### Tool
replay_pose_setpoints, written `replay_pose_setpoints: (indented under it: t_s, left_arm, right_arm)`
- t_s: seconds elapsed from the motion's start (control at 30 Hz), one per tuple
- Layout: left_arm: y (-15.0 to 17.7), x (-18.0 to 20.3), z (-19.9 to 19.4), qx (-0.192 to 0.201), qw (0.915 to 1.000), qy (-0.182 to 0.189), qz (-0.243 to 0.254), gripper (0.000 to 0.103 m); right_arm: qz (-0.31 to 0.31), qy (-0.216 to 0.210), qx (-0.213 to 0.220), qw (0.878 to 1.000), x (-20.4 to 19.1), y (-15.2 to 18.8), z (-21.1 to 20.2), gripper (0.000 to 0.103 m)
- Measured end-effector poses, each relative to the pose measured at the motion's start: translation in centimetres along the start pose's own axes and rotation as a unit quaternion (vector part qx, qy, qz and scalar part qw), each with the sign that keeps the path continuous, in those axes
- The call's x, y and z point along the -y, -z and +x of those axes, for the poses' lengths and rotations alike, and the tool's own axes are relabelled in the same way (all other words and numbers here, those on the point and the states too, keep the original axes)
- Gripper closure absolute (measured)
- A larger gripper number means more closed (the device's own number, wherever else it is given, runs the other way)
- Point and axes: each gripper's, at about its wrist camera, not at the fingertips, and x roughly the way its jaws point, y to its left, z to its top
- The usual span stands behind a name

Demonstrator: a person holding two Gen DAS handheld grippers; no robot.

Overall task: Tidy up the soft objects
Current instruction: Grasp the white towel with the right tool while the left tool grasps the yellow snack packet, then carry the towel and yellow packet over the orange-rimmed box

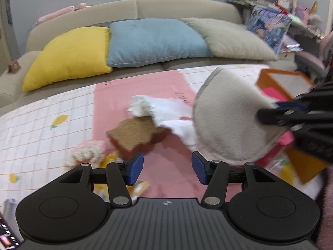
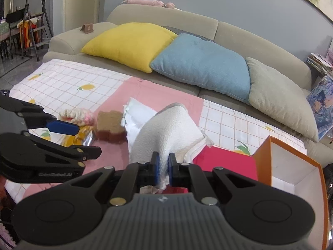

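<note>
A cream pad, round and fleecy, is being pinched at its edge by the right gripper, whose blue pads are pressed nearly together on the fabric; the pad is being held up off the mat, above its pink middle panel. In the left wrist view the same pad is seen hanging from the right gripper toward the mat's right side, in front of an orange box with a white inside. The left gripper is being held spread, with nothing between its pads. In the right wrist view the left gripper is seen from the side, and the raised word "GenRobot.AI" is being shown on its black body. A white cloth is lying crumpled on the pink panel, touching a brown toast-shaped sponge; a pink and cream fluffy thing is lying just left of the sponge. Faint writing on the pink panel is too blurred to be read. Beyond the mat's far edge, yellow, blue and grey cushions are leaning on a beige sofa.
</note>
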Motion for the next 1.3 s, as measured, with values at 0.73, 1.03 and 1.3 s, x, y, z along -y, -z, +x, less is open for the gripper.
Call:
replay_pose_setpoints:
  t_s: [0.73, 1.03, 1.3]
  left_arm:
    - [3.1, -8.1, 7.3, -0.094, 0.9713, -0.086, -0.201, 0.026]
    - [3.1, -7.4, 8.5, -0.111, 0.9726, -0.09, -0.184, 0.053]
    - [4.0, -6.4, 6.3, -0.111, 0.9734, -0.077, -0.185, 0.061]
  right_arm:
    - [0.015, -0.024, -0.024, 0.999, -1.2, 0.5, 2.6, 0.097]
    - [0.019, -0.022, -0.024, 0.999, -1.4, 0.6, 2.2, 0.097]
    - [0.017, -0.02, -0.004, 1.0, -1.4, 0.4, 0.8, 0.097]
